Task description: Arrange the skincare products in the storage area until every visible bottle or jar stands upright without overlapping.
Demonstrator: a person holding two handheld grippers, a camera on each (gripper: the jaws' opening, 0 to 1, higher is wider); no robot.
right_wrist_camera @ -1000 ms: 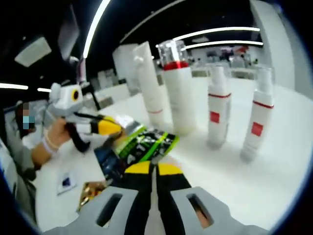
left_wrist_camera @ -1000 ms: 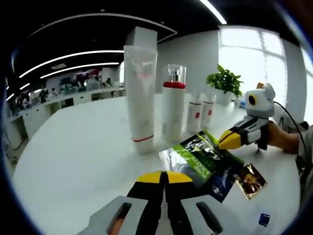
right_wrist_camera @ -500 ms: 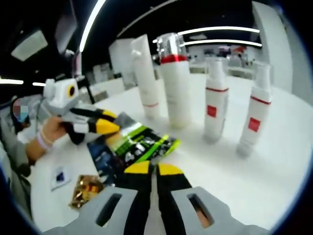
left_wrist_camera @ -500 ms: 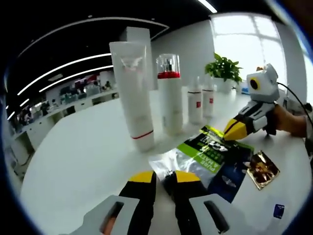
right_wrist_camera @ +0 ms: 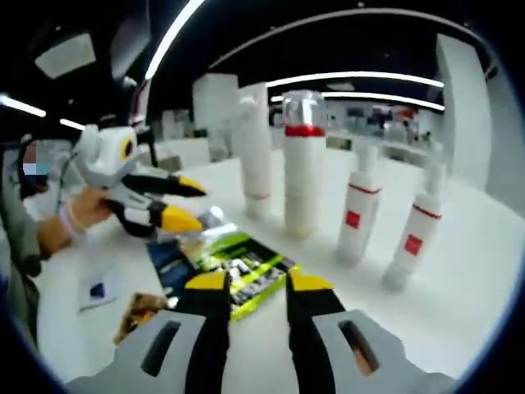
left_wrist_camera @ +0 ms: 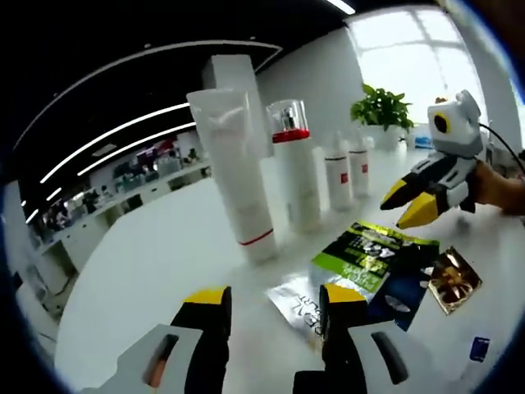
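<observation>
On the white counter [left_wrist_camera: 148, 271] a tall tube [left_wrist_camera: 236, 176], a red-collared bottle [left_wrist_camera: 295, 168] and two small bottles [left_wrist_camera: 346, 168] stand upright, far from both tongs. Flat sachets [left_wrist_camera: 361, 263] lie just ahead of the left tongs [left_wrist_camera: 275, 308], nearer than the right tongs [right_wrist_camera: 257, 287]; both gape, empty. Sachet print is illegible.

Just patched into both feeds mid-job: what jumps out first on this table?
A row of upright skincare containers: a tall white tube with a red band, a white bottle with a red collar and clear cap, and two small white spray bottles with red labels. Flat foil sachets, the green-and-black one on top, lie in front. Both grippers, left and right, are open.
</observation>
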